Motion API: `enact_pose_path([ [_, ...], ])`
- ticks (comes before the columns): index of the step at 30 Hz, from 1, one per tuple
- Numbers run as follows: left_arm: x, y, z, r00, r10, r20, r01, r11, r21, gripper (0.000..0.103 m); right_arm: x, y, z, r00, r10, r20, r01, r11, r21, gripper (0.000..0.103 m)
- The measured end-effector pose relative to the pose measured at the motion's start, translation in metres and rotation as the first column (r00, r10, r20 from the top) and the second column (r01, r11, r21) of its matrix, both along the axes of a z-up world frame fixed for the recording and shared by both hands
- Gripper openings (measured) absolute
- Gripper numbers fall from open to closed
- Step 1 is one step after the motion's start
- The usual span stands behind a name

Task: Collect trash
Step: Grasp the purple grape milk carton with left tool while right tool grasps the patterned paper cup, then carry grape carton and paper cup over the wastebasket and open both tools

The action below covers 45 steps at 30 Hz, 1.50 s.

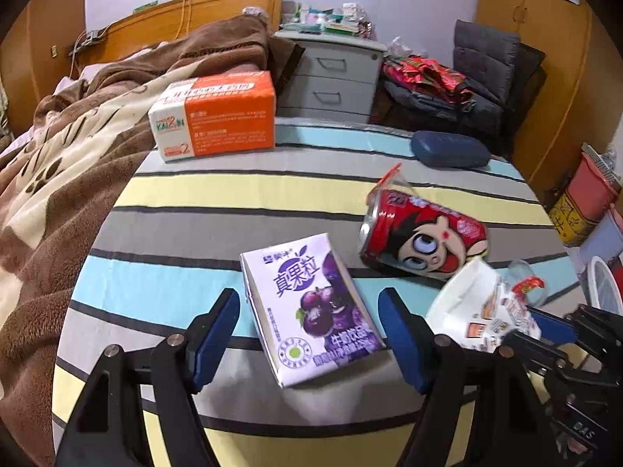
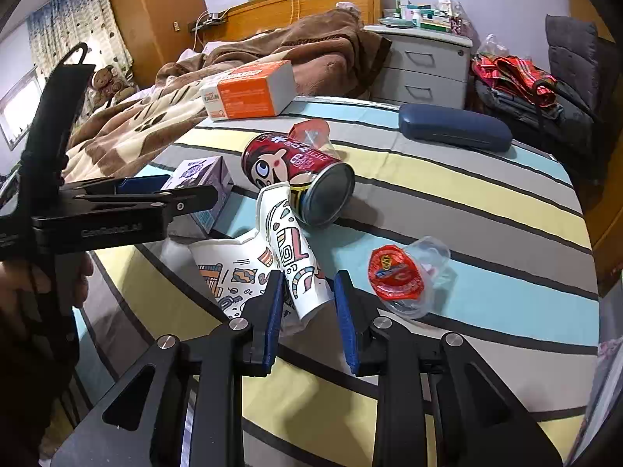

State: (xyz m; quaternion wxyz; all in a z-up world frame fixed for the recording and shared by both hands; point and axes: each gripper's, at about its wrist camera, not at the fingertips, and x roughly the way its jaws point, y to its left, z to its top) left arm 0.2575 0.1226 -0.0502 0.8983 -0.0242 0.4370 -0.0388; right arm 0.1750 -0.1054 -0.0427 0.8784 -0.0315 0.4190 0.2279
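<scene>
A purple milk-drink carton [image 1: 311, 307] lies flat on the striped bed sheet [image 1: 194, 225] between the open fingers of my left gripper [image 1: 309, 327]; neither pad touches it. A red cartoon can [image 1: 424, 241] lies on its side behind it. My right gripper [image 2: 307, 303] straddles a crumpled patterned paper cup [image 2: 296, 257], its jaws close around the cup's base but seemingly a little apart from it. The can [image 2: 300, 175] lies just beyond the cup. A clear jelly cup with a red lid [image 2: 405, 276] lies to the right. The left gripper [image 2: 148, 190] shows in the right wrist view beside the carton [image 2: 202, 179].
An orange-and-white box [image 1: 218, 116] sits at the sheet's far edge beside a brown blanket [image 1: 58, 163]. A blue glasses case [image 1: 449, 150] lies at the far right. A grey nightstand [image 1: 335, 74] and piled bags [image 1: 436, 78] stand beyond the bed.
</scene>
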Motion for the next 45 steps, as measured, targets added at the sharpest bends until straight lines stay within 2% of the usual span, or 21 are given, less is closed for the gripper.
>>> enact_pose_path([
  [2, 0.003, 0.001, -0.005, 1.0, 0.015, -0.017, -0.015, 1.0, -0.005, 0.075, 0.0, -0.001, 0.0, 1.0, -0.005, 0.002, 0.005, 1.0, 0.002, 0.027],
  [5, 0.003, 0.002, -0.008, 1.0, 0.023, -0.02, -0.024, 0.999, -0.025, 0.068, 0.0, -0.003, -0.001, 1.0, -0.01, 0.002, 0.01, 1.0, 0.008, 0.027],
  [13, -0.005, 0.001, -0.002, 1.0, 0.03, 0.0, -0.03, 1.0, -0.009, 0.068, -0.005, -0.008, 0.001, 1.0, -0.024, 0.011, 0.023, 0.999, 0.026, 0.027],
  [23, -0.038, -0.012, 0.013, 0.999, 0.005, 0.049, -0.004, 1.0, -0.019, 0.067, -0.021, -0.026, 0.006, 0.997, -0.074, 0.022, 0.073, 0.996, 0.055, 0.027],
  [29, -0.043, -0.019, -0.002, 1.0, -0.014, -0.014, 0.014, 1.0, -0.019, 0.067, -0.031, -0.036, 0.009, 0.994, -0.106, 0.024, 0.104, 0.992, 0.073, 0.027],
  [33, -0.039, -0.02, -0.013, 0.999, 0.004, -0.05, -0.005, 1.0, -0.021, 0.067, -0.033, -0.039, 0.009, 0.993, -0.116, 0.022, 0.114, 0.99, 0.08, 0.027],
  [35, -0.038, -0.022, -0.013, 0.999, 0.011, -0.036, -0.011, 1.0, 0.008, 0.067, -0.034, -0.04, 0.009, 0.992, -0.121, 0.023, 0.118, 0.99, 0.082, 0.027],
  [37, -0.037, -0.022, -0.015, 0.999, 0.017, -0.048, -0.017, 1.0, -0.003, 0.067, -0.034, -0.041, 0.01, 0.992, -0.123, 0.023, 0.121, 0.989, 0.084, 0.027],
  [38, -0.037, -0.022, -0.014, 0.999, 0.022, -0.038, -0.022, 1.0, 0.003, 0.066, -0.035, -0.042, 0.01, 0.992, -0.126, 0.024, 0.123, 0.989, 0.085, 0.027],
  [39, -0.038, -0.021, -0.013, 0.999, 0.034, -0.031, -0.033, 0.999, 0.003, 0.059, -0.035, -0.043, 0.01, 0.991, -0.129, 0.025, 0.126, 0.988, 0.087, 0.027],
  [40, -0.038, -0.02, -0.013, 0.999, 0.033, -0.033, -0.033, 0.999, -0.005, 0.057, -0.036, -0.045, 0.01, 0.991, -0.133, 0.027, 0.13, 0.987, 0.09, 0.027],
  [45, -0.05, -0.025, -0.004, 1.0, 0.025, -0.005, -0.026, 1.0, -0.013, 0.056, -0.042, -0.054, 0.012, 0.988, -0.153, 0.034, 0.149, 0.984, 0.102, 0.027],
])
